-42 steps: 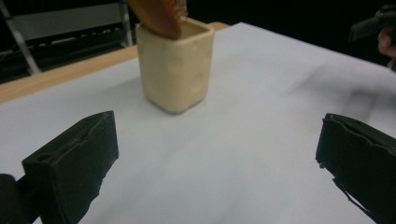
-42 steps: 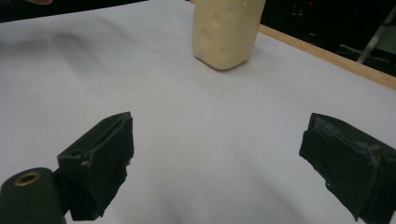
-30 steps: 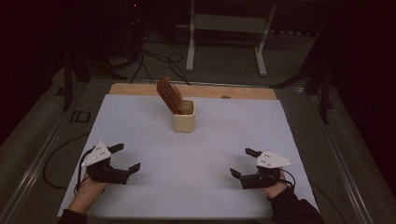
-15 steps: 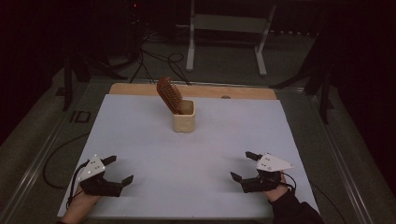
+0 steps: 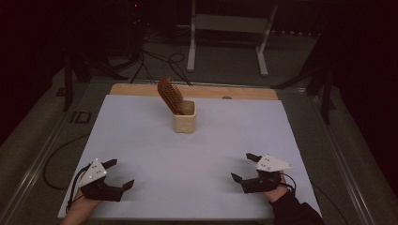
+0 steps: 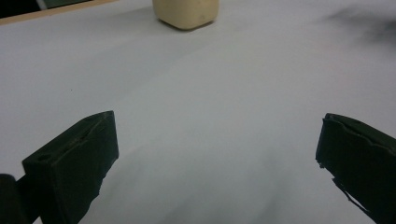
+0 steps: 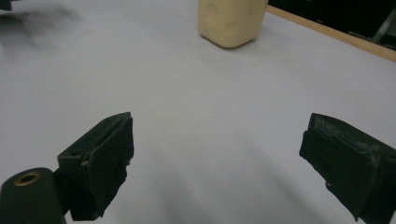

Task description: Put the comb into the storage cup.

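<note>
The brush stands tilted in the cup at the counter's far middle, well apart from the left claw and right claw, both spread and empty near the front edge, so whatever handling is meant looks either finished or unstarted.

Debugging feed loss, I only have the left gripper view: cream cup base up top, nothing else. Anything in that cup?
Observer: Yes, a brown hairbrush stands in the cream cup, bristle head up, leaning left in the high view.
Operator: Where's the right gripper?
Observer: The right gripper is at the near right of the white table sheet, jaws wide apart, holding nothing.
Operator: Anything behind the cup?
Observer: A bare wooden strip along the table's far edge.
</note>
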The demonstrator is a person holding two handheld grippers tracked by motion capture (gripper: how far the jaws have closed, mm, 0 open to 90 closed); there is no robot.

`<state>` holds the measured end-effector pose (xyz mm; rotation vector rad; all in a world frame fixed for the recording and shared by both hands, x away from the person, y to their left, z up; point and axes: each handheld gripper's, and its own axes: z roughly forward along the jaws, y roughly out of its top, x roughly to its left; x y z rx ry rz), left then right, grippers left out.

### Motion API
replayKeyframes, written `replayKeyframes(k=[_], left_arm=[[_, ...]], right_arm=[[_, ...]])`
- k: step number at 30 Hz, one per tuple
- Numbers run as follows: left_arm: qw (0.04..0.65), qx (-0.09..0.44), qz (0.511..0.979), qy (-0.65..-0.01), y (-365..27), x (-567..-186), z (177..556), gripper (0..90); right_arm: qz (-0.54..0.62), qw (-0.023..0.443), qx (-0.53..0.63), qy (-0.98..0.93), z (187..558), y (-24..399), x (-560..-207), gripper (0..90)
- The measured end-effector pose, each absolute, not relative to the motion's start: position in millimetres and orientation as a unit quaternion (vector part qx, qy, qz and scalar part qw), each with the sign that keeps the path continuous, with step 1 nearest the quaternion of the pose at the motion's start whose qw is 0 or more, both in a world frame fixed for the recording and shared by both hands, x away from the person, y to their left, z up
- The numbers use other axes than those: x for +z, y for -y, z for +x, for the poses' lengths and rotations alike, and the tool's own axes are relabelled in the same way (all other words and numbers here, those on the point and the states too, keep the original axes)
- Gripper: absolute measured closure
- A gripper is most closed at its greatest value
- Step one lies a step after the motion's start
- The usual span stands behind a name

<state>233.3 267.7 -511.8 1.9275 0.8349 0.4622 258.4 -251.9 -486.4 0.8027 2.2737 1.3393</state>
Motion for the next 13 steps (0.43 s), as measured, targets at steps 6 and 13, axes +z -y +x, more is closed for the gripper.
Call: replayKeyframes(k=[6,13], left_arm=[[0.471,0.214,0.782,-0.348,-268.4,-510.3,231.1,0.0],[0.481,0.205,0.775,-0.355,-271.3,-511.5,231.6,0.0]], right_arm=[[0.292,0.188,0.476,-0.808,260.4,252.5,-488.5,8.9],[0.29,0.183,0.474,-0.811,262.6,249.4,-491.0,9.0]])
